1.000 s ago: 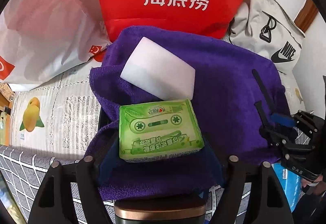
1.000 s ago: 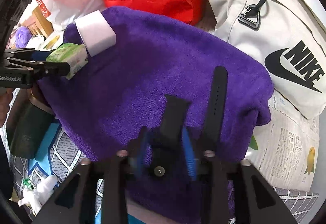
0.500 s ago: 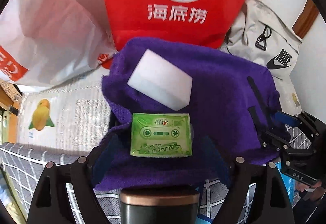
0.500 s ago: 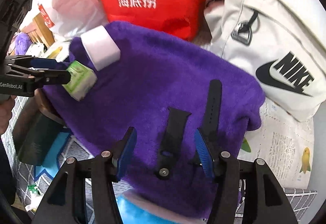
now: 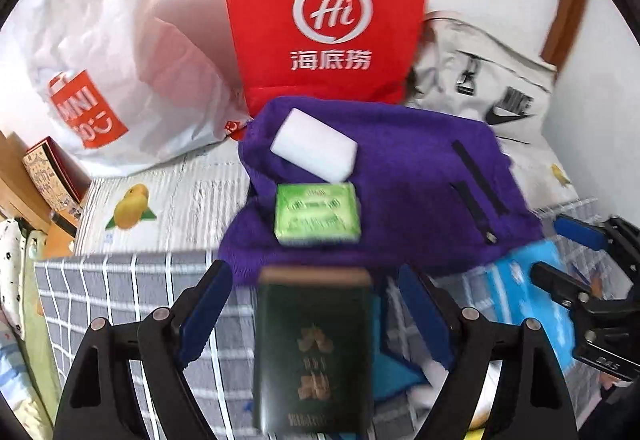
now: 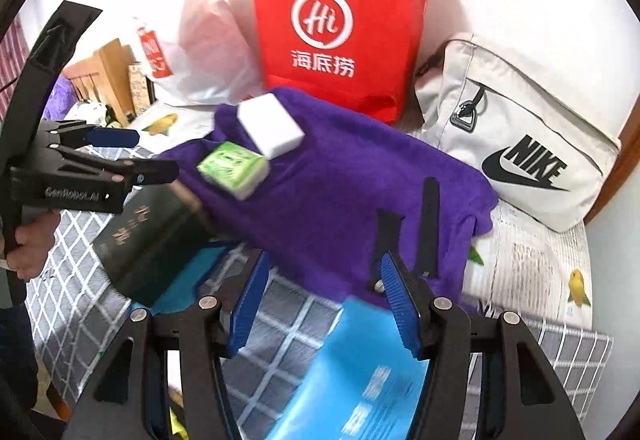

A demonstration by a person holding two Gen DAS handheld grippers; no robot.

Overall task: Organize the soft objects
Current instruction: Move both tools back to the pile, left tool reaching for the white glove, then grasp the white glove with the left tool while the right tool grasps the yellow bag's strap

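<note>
Left tongs [image 5: 314,296] spread wide, empty, w/ a dark green tin [image 5: 314,352] between the jaws. Just ahead: green tissue pack [image 5: 317,213] on purple towel [image 5: 408,175], touching a white sponge [image 5: 314,150] beyond it. Right tongs [image 6: 322,280] also wide apart, nothing held; black watch strap [image 6: 386,240] lies on the towel by the right-hand jaw, blue booklet [image 6: 360,372] beneath.
</note>
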